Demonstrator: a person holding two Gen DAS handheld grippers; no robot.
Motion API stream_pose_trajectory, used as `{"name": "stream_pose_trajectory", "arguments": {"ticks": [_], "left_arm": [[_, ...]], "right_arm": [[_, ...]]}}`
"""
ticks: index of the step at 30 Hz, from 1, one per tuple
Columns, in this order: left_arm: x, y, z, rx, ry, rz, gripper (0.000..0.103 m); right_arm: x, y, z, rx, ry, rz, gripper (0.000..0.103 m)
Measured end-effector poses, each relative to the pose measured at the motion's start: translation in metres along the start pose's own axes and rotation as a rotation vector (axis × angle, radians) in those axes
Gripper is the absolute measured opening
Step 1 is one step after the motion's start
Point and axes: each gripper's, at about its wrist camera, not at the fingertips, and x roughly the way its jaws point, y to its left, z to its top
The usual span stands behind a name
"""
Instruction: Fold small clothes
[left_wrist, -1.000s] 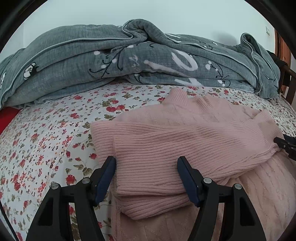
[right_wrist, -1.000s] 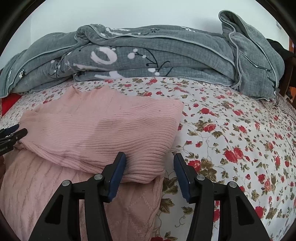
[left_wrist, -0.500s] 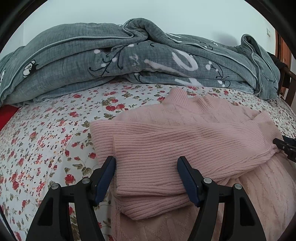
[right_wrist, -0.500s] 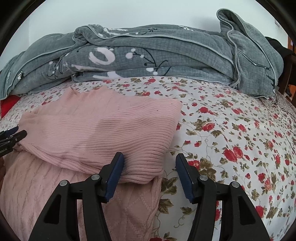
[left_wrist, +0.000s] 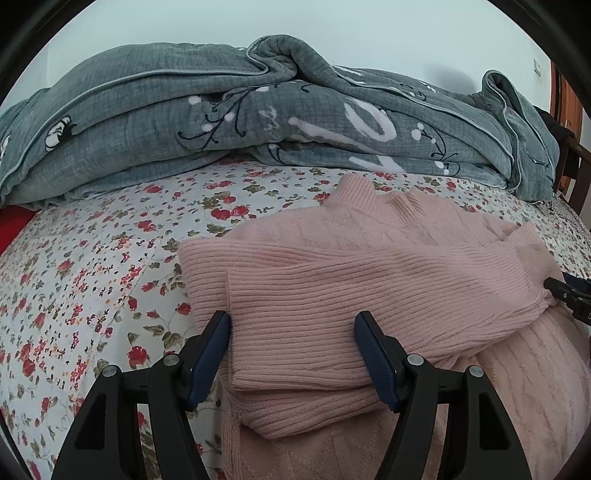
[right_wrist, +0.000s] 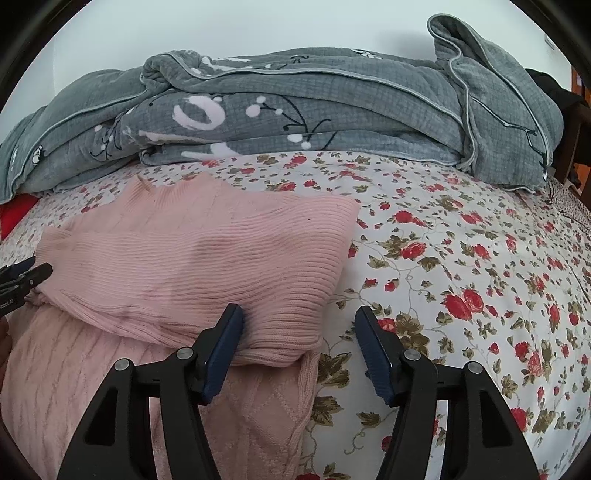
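The pink sweater (left_wrist: 369, 280) lies on the floral sheet (left_wrist: 92, 266), near side of the grey quilt (left_wrist: 221, 122), with both sleeves laid across the chest. The left gripper (left_wrist: 291, 354) is held open, its jaws straddling the sleeve end at the sweater's left edge without pressing it. The right gripper (right_wrist: 297, 345) has just been opening; the other sleeve's cuff lies between its jaws, released. For the next fold, the hem is probably best taken at both near corners together, lifted evenly and carried toward the collar, so the crossed sleeves are not dragged.
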Motion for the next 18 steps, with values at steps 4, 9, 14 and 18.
{"name": "stream_pose_trajectory", "arguments": {"ticks": [4,9,14,18], "left_arm": [[0.000,0.002,-0.001,-0.013,0.000,-0.012,0.069],[-0.001,0.003,-0.001,-0.022,-0.005,-0.016,0.069],[-0.007,0.002,-0.003,-0.022,-0.020,0.023,0.071],[-0.019,0.022,-0.008,-0.121,-0.045,0.013,0.071]], "right_arm": [[0.000,0.000,0.000,0.004,0.000,-0.001,0.062],[-0.002,0.000,0.000,0.004,-0.002,-0.010,0.064],[-0.018,-0.001,-0.003,0.016,-0.077,-0.028,0.067],[-0.027,-0.001,-0.002,0.007,-0.098,-0.027,0.067]]}}
